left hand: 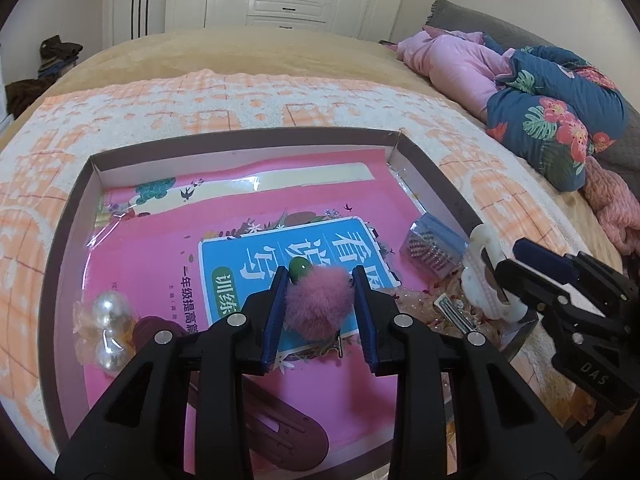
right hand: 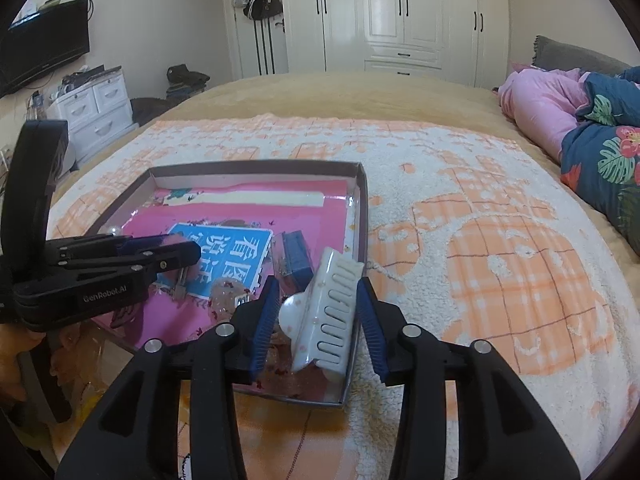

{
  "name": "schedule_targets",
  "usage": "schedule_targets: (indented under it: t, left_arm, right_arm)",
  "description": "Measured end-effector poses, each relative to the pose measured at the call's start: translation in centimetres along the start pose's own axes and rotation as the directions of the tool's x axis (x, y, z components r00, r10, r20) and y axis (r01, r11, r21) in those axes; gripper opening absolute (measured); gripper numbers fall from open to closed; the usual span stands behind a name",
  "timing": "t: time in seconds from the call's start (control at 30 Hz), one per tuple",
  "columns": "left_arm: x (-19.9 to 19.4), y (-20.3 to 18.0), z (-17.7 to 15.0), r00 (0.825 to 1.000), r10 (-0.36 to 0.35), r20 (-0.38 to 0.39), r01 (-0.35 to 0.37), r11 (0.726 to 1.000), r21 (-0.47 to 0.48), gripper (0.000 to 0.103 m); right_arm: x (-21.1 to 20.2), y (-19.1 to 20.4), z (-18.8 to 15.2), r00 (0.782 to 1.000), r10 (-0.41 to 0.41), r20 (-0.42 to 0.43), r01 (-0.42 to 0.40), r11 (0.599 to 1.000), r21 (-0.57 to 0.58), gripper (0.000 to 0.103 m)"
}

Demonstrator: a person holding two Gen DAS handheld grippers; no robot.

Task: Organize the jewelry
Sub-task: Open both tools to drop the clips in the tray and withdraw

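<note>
A shallow brown box [left hand: 240,136] [right hand: 362,216] lies on the bed with a pink book inside. My left gripper [left hand: 320,286] is shut on a pink fluffy pompom hair clip [left hand: 318,306] with a green bead [left hand: 300,268], above the book's blue label. My right gripper [right hand: 318,300] is shut on a white claw hair clip [right hand: 334,308] over the box's near right corner; the white clip also shows in the left wrist view [left hand: 486,268]. Large pearls [left hand: 110,320] lie at the box's left. A blue packet of clips [left hand: 434,246] [right hand: 296,258] lies at the right.
The box rests on an orange and white towel [right hand: 500,248] on a tan bed. A pink and a blue floral quilt [left hand: 552,104] are piled at the right. A dark purple clip [left hand: 280,428] lies near the box's front. White wardrobes [right hand: 400,12] stand behind.
</note>
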State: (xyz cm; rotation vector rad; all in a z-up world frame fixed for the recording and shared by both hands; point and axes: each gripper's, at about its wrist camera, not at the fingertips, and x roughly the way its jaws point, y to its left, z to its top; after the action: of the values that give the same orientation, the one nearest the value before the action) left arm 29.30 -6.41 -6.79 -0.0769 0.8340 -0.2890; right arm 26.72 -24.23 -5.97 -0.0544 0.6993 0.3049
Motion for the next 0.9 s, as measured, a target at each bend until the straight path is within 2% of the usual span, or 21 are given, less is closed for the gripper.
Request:
schedule_targets:
  t: [0.13, 0.23, 0.3, 0.37, 0.53, 0.67, 0.77, 0.9]
  left_arm:
    - [-0.3, -0.1, 0.0, 1.0, 0.004, 0.009, -0.004, 1.0, 0.003, 0.029]
    - [-0.8, -0.2, 0.1, 1.0, 0.01, 0.02, -0.01, 1.0, 0.004, 0.036]
    - [-1.2, -0.2, 0.1, 0.999, 0.015, 0.031, -0.015, 1.0, -0.002, 0.046]
    - [-1.8, -0.2, 0.0, 0.999, 0.017, 0.042, -0.016, 1.0, -0.014, 0.051]
    - [-3.2, -0.7, -0.4, 0.997, 0.023, 0.072, -0.021, 0.999, -0.025, 0.065]
    - [-4.6, -0.9, -0.6, 0.995, 0.031, 0.1, -0.028, 0.999, -0.035, 0.086]
    - [-5.6, -1.1, -0.8, 0.992, 0.03, 0.119, -0.026, 0.999, -0.037, 0.089]
    - [-7.0, -1.2, -1.2, 0.99, 0.035, 0.14, -0.029, 0.999, -0.042, 0.092]
  right_arm:
    - [-0.7, -0.2, -0.1, 1.0, 0.0, 0.016, 0.0, 1.0, 0.007, 0.046]
    - [-1.4, -0.3, -0.2, 1.0, -0.004, 0.028, 0.004, 1.0, 0.01, 0.052]
    - [-1.9, -0.4, -0.3, 0.999, -0.005, 0.037, 0.005, 1.0, 0.014, 0.055]
    - [-2.4, -0.5, -0.4, 0.999, -0.006, 0.047, 0.005, 1.0, 0.024, 0.064]
    - [-3.8, -0.8, -0.7, 0.997, -0.015, 0.082, 0.012, 0.999, 0.042, 0.074]
    - [-4.7, -0.8, -0.8, 0.993, -0.024, 0.113, 0.02, 0.999, 0.038, 0.081]
    - [-5.2, -0.9, -0.9, 0.991, -0.031, 0.127, 0.026, 0.999, 0.044, 0.086]
    - [-5.8, -0.9, -1.1, 0.99, -0.029, 0.141, 0.022, 0.999, 0.05, 0.086]
